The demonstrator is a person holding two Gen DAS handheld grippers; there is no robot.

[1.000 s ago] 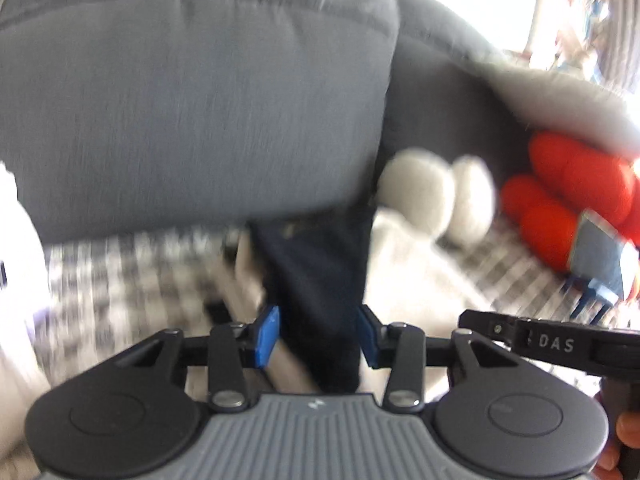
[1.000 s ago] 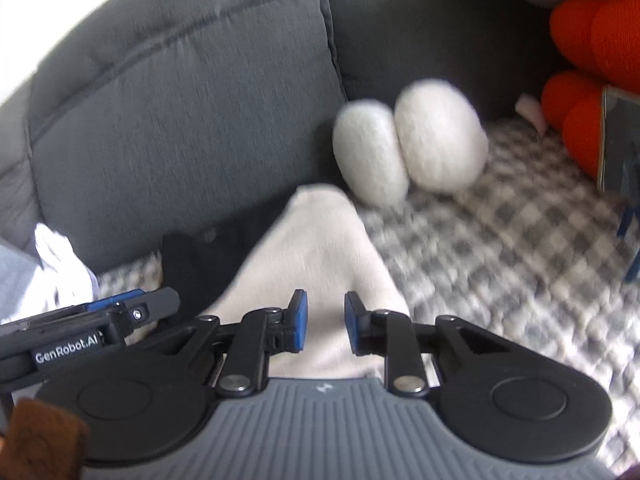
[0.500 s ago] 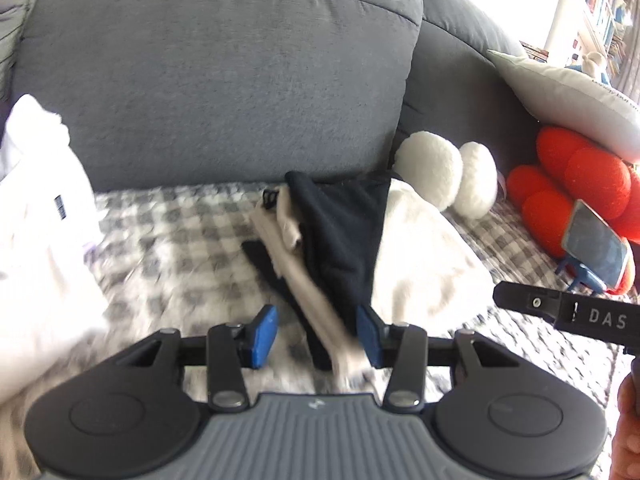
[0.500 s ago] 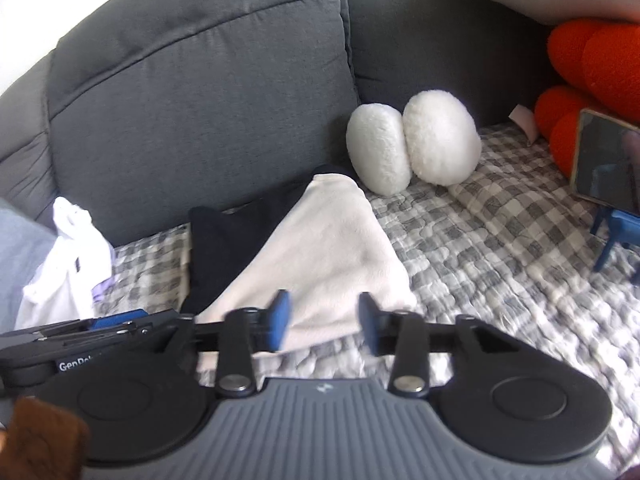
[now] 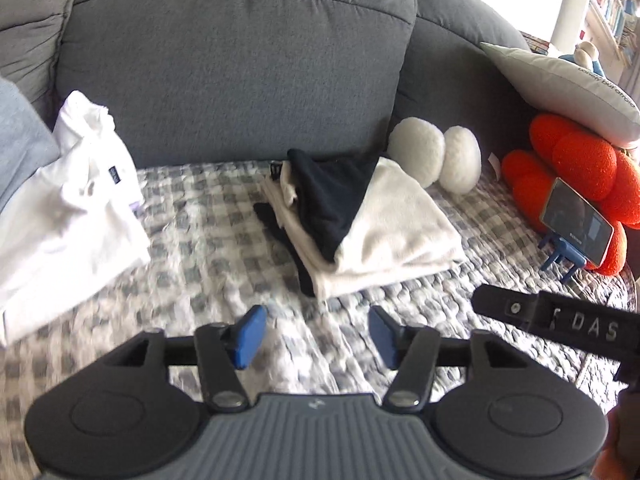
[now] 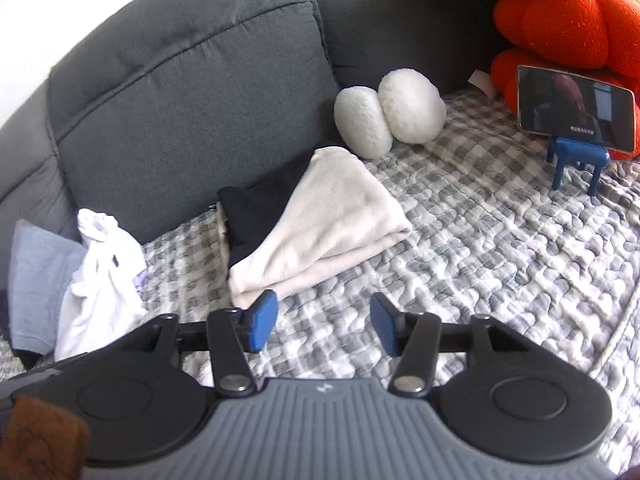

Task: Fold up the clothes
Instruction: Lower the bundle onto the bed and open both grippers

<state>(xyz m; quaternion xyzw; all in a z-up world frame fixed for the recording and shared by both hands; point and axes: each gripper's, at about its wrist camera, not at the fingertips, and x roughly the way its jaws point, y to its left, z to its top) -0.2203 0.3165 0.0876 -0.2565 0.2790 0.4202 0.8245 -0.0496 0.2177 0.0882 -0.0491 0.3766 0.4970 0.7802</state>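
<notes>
A folded cream garment (image 5: 396, 232) (image 6: 332, 224) with a black garment (image 5: 332, 196) (image 6: 252, 216) tucked into it lies on the checked sofa cover near the backrest. My left gripper (image 5: 316, 334) hangs in front of the pile, well clear of it, its jaws opening with nothing between them. My right gripper (image 6: 323, 325) is also drawn back from the pile, jaws opening and empty; its left fingertip (image 6: 262, 320) overlaps the cream garment's near corner in the picture. A crumpled white garment (image 5: 76, 200) (image 6: 104, 280) lies at the left.
Grey sofa backrest (image 5: 240, 72) stands behind the pile. Two white plush balls (image 6: 392, 112) sit right of it. Orange cushion (image 5: 580, 168), a phone (image 6: 576, 108) on a blue stand and a grey pillow (image 5: 568, 88) are at the right. A grey-blue cloth (image 6: 36, 280) lies far left.
Both grippers let go of the folded pile, opened and drew back and up from it. The pile now lies still on the sofa cover.
</notes>
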